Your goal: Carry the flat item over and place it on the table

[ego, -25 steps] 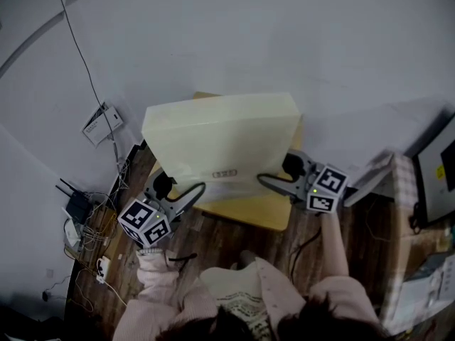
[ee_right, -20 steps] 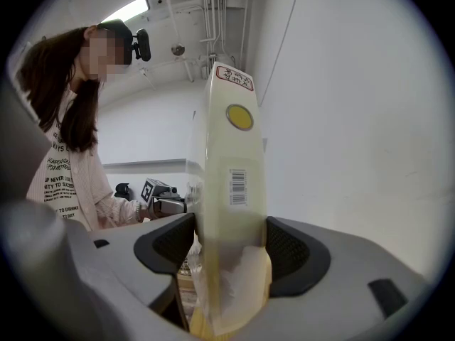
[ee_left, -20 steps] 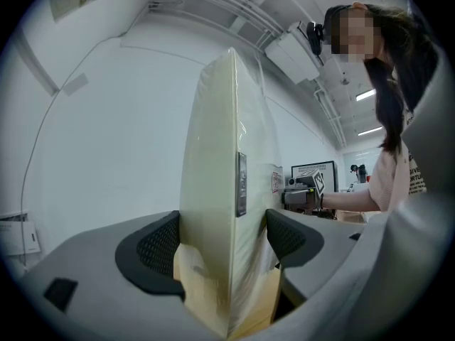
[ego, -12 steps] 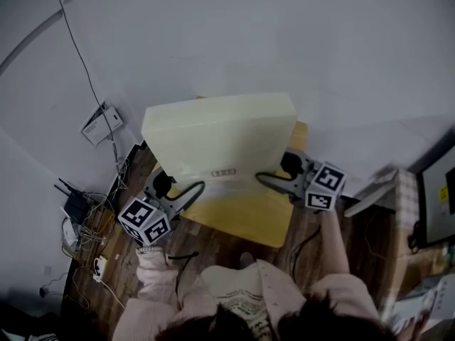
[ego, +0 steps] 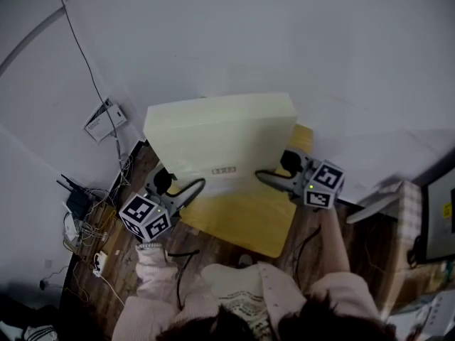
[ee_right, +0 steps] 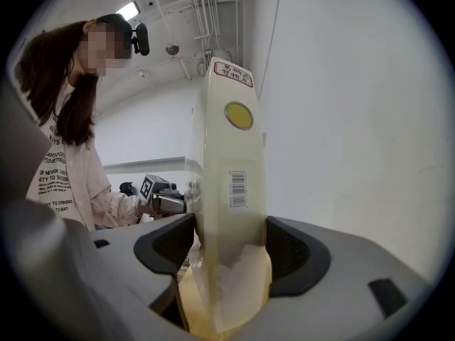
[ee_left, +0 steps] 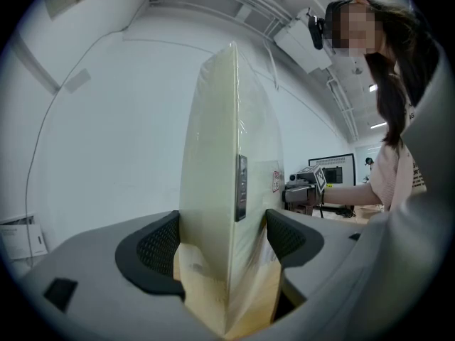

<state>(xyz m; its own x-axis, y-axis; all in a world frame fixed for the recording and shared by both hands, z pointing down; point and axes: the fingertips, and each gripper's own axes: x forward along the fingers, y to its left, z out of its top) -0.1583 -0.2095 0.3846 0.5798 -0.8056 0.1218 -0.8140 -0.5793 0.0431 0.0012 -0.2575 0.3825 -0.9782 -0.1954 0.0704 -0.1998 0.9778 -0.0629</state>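
Note:
The flat item [ego: 220,137] is a pale cream slab in clear wrap, held on edge over a small yellow wooden table [ego: 245,222]. My left gripper [ego: 193,187] grips its lower left edge and my right gripper [ego: 264,177] its lower right edge. In the left gripper view the slab [ee_left: 227,148] stands upright between the jaws, and the left gripper [ee_left: 224,236] has both pads against it. In the right gripper view the barcoded edge of the slab [ee_right: 231,183] fills the gap of the right gripper [ee_right: 229,251], pads touching both sides.
A white wall rises just behind the table. On the floor at the left lie a router and tangled cables [ego: 79,212]. A white box [ego: 104,121] hangs on the wall. A desk with a monitor [ego: 435,212] stands at the right, over dark wood flooring.
Both grips hold as before. More of the wooden table now shows under the slab, and the desk at the right has slid toward the frame's edge.

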